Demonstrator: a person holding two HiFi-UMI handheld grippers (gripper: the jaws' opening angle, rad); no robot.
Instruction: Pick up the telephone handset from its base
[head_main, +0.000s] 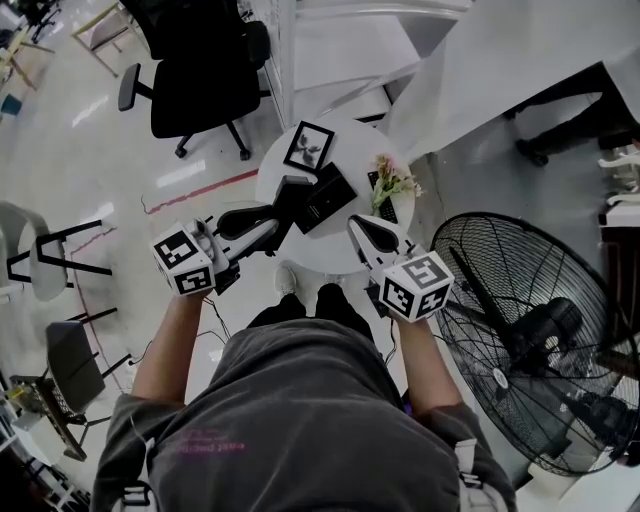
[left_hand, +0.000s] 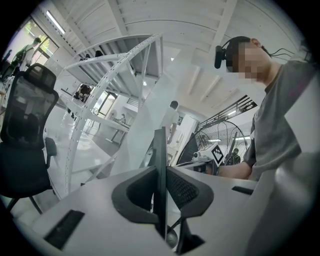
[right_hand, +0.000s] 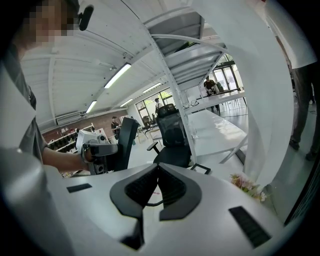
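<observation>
A black telephone handset (head_main: 291, 197) is lifted beside its black base (head_main: 327, 198), which stands on a round white table (head_main: 350, 150). My left gripper (head_main: 278, 216) is shut on the handset. In the left gripper view the handset (left_hand: 160, 150) stands edge-on as a thin black slab, and the left gripper (left_hand: 160, 172) presses it from both sides. My right gripper (head_main: 362, 228) hovers over the table's near right edge. In the right gripper view the right gripper (right_hand: 158, 168) has its jaws together and holds nothing. That view also shows the handset (right_hand: 123, 142) upright.
A framed picture (head_main: 308, 147) stands at the table's far side and a small bunch of flowers (head_main: 392, 182) at its right. A large floor fan (head_main: 530, 340) is close on the right. A black office chair (head_main: 200, 75) stands beyond the table, and stools stand on the left.
</observation>
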